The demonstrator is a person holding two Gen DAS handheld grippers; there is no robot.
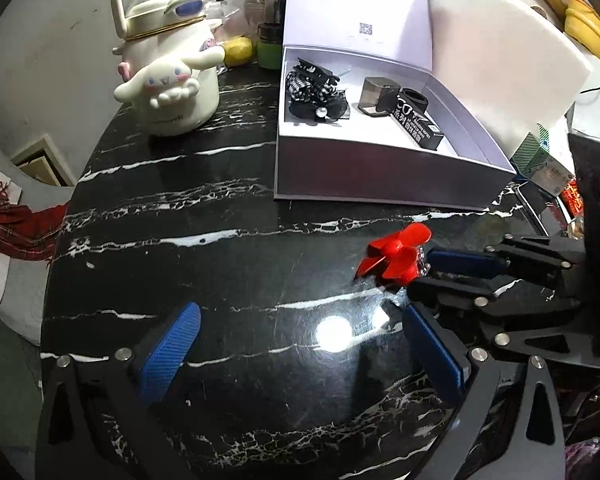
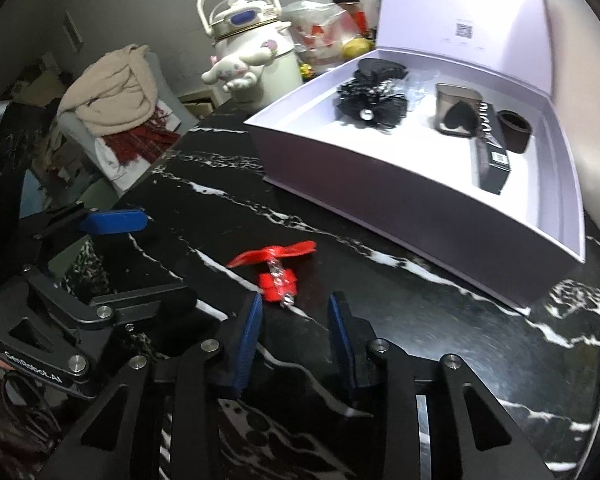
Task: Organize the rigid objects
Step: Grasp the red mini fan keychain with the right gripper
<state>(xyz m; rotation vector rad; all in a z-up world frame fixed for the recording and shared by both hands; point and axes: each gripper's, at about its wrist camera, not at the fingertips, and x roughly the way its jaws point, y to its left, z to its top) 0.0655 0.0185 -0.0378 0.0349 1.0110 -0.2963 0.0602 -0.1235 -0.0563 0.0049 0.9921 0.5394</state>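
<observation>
Red plastic flower-shaped hair clip [image 2: 274,270] on black marble table [image 2: 380,300], just ahead of my R gripper [image 2: 294,312]; jaws narrowed, not yet on it. L gripper [image 1: 300,332] wide apart, idle. I'd nudge fwd, straddle clip body, then close, then lilac box [image 2: 380,200].

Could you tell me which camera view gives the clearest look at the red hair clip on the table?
The right wrist view: the red hair clip lies unobstructed, bow and clasp both visible. The left wrist view shows only its bow, with the right tongs covering the clasp end.
</observation>
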